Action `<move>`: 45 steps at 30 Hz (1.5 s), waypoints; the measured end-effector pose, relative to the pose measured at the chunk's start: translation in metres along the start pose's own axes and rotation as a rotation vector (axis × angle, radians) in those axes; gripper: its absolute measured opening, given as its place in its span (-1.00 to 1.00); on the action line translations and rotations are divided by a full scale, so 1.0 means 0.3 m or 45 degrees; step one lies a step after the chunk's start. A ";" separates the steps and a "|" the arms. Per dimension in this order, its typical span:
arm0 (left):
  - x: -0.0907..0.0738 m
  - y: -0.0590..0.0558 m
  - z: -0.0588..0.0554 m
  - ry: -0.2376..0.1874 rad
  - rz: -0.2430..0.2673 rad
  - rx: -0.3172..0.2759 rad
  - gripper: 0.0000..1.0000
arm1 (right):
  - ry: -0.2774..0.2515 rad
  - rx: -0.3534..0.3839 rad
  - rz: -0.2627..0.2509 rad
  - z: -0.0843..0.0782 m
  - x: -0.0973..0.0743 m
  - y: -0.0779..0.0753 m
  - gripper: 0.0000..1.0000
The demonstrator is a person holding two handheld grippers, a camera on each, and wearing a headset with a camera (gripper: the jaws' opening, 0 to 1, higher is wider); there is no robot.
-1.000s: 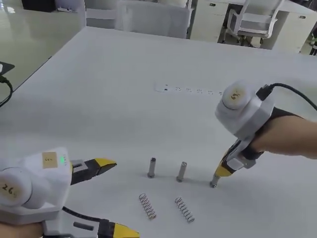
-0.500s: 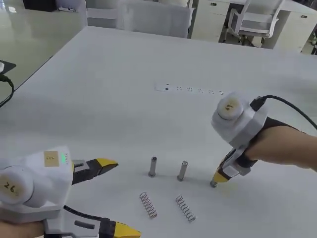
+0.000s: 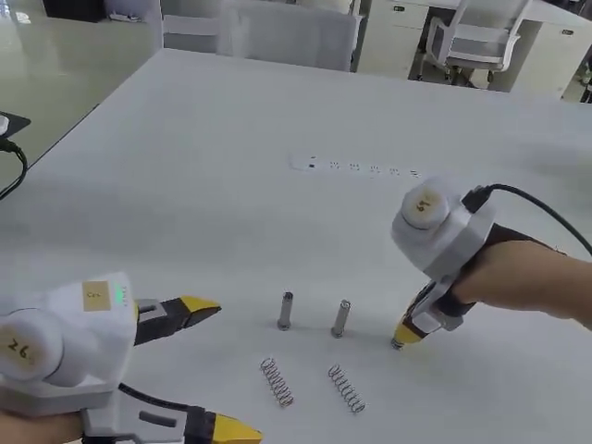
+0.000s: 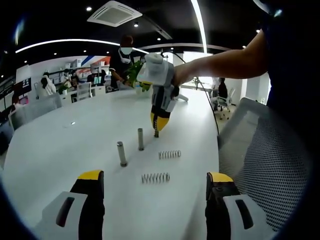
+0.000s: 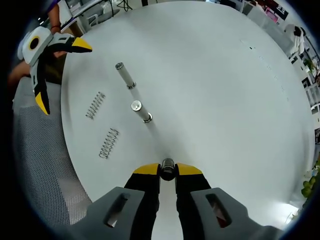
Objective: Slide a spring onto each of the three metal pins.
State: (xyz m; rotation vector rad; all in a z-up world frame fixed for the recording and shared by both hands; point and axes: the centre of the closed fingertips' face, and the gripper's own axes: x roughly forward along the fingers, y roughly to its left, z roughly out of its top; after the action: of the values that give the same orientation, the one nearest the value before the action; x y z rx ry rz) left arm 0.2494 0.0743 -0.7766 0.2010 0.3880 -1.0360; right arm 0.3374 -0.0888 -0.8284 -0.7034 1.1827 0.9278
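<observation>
The right tool [image 5: 167, 174] has its yellow-tipped jaws pressed together on the top of one metal pin [image 5: 168, 165], which stands on the white desk [image 3: 231, 185]; whether a spring sits on that pin I cannot tell. Ahead of its tips and slightly left, the middle pin [image 5: 141, 111] and the far pin [image 5: 125, 75] stand upright and bare, and left of those the near spring [image 5: 108, 143] and the far spring [image 5: 95, 105] lie flat, apart from each other. Past the springs, the left tool [image 4: 155, 180] is held with its jaws spread wide, pointing towards springs and pins.
</observation>
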 end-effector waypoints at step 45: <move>0.012 -0.023 0.010 -0.001 -0.026 0.016 0.60 | -0.163 0.107 0.061 -0.059 -0.056 0.194 -0.58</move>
State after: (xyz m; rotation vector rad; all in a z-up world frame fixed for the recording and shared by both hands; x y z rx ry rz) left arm 0.2456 0.0671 -0.7752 0.2085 0.3835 -1.0591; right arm 0.2760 -0.0808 -0.8159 -0.5426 1.1225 0.9434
